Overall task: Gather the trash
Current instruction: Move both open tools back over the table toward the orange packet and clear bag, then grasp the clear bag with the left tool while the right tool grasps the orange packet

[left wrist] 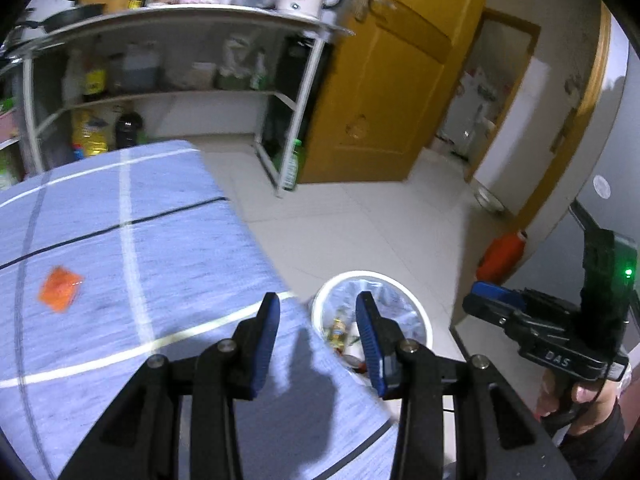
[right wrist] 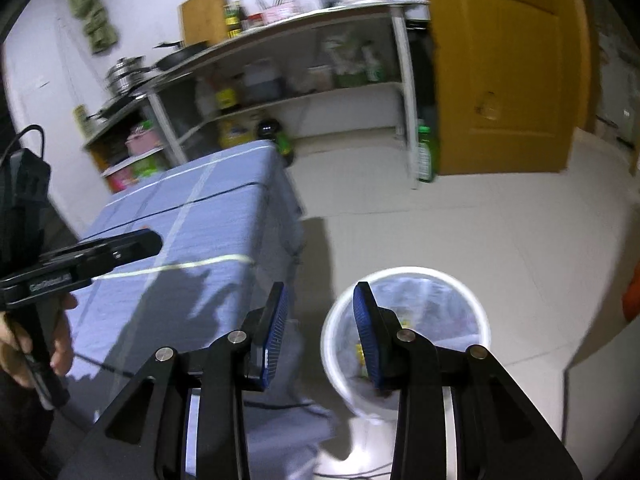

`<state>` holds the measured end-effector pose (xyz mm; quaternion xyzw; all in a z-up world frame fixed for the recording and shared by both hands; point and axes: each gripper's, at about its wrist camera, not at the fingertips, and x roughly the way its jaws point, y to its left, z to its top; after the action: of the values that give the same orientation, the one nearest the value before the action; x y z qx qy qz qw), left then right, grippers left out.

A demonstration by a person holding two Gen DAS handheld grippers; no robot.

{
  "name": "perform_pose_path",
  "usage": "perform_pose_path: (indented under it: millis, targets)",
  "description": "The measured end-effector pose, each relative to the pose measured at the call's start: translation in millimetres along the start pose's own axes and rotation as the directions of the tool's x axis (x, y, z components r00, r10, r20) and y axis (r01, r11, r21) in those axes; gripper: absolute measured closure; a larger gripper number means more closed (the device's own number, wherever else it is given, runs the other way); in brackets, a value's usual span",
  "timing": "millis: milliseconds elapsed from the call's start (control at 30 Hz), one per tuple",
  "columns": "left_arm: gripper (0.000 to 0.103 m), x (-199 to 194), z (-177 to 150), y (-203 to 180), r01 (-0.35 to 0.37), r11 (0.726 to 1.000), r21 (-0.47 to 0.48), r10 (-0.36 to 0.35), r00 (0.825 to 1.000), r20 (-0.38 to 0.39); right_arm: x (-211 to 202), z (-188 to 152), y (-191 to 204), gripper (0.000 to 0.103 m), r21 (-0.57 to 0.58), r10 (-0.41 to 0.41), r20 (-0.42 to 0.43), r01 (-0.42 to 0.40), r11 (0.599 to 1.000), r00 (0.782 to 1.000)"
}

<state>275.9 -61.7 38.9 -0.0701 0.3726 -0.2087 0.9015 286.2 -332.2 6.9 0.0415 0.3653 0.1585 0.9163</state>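
Left gripper (left wrist: 318, 314) over the near edge of the blue-clothed table (left wrist: 168, 220), fingers spread, nothing between them. Right gripper (right wrist: 320, 304) likewise parted and empty, hanging above the gap between table and white trash bin (right wrist: 404, 272). Bin on the pale floor just beside the table's corner — lined with a clear bag, some wrappers and a small bottle lying inside. One orange wrapper (left wrist: 60, 289) on the cloth, well apart from both grippers — blurred, details unclear. Behind, a white shelf rack (left wrist: 168, 96) stocked with bottles, and a yellow door (left wrist: 392, 92).
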Motion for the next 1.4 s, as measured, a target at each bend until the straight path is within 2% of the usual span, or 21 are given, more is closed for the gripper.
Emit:
perform_pose_path:
  millis: [100, 133, 167, 233, 567, 733, 933, 1067, 1200, 1400]
  targets:
    - [0.055, -27.3, -8.9, 25.3, -0.035, 0.999, -0.032, 0.036, 0.999, 0.032, -6.6, 5.2, 40.9, 0.068, -0.056, 0.082, 0.012, -0.081, 0.995, 0.997]
    - [0.051, -37.4, -12.5, 35.0, -0.046, 0.998, -0.042, 0.048, 0.998, 0.043, -8.6, 5.5, 51.5, 0.063, -0.066, 0.11, 0.01, -0.109, 0.992, 0.994]
    - [0.048, -46.4, -16.2, 42.1, -0.056, 0.997, -0.051, 0.059, 0.997, 0.054, -12.3, 7.6, 67.5, 0.053, -0.08, 0.152, 0.008, -0.151, 0.985, 0.988]
    - [0.047, -64.0, -23.8, 58.0, -0.075, 0.995, -0.067, 0.08, 0.994, 0.076, -20.0, 7.9, 90.9, 0.042, -0.112, 0.2, 0.016, -0.197, 0.974, 0.98]
    - [0.044, -143.1, -57.9, 132.4, -0.202, 0.966, -0.158, 0.226, 0.963, 0.15, -29.5, 18.0, 198.7, 0.042, -0.258, 0.342, 0.005, -0.329, 0.908, 0.94]
    - [0.043, -168.1, -70.4, 170.6, -0.27, 0.94, -0.207, 0.304, 0.94, 0.157, -9.6, 18.2, 244.7, 0.042, -0.344, 0.35, -0.034, -0.34, 0.875, 0.936]
    - [0.041, -172.9, -81.4, 217.0, -0.368, 0.896, -0.248, 0.406, 0.906, 0.12, 36.0, 21.5, 278.0, 0.042, -0.415, 0.327, -0.085, -0.332, 0.847, 0.941]
    - [0.041, -163.5, -85.8, 248.8, -0.395, 0.874, -0.284, 0.433, 0.898, 0.083, 78.4, 23.0, 290.8, 0.042, -0.461, 0.292, -0.134, -0.321, 0.828, 0.947]
    - [0.041, -145.7, -86.3, 277.8, -0.402, 0.857, -0.322, 0.435, 0.9, 0.036, 120.9, 24.7, 297.1, 0.042, -0.485, 0.248, -0.185, -0.308, 0.818, 0.951]
    - [0.04, -111.4, -76.8, 301.3, -0.437, 0.849, -0.296, 0.45, 0.892, -0.026, 175.6, 31.9, 304.4, 0.042, -0.513, 0.201, -0.225, -0.292, 0.807, 0.953]
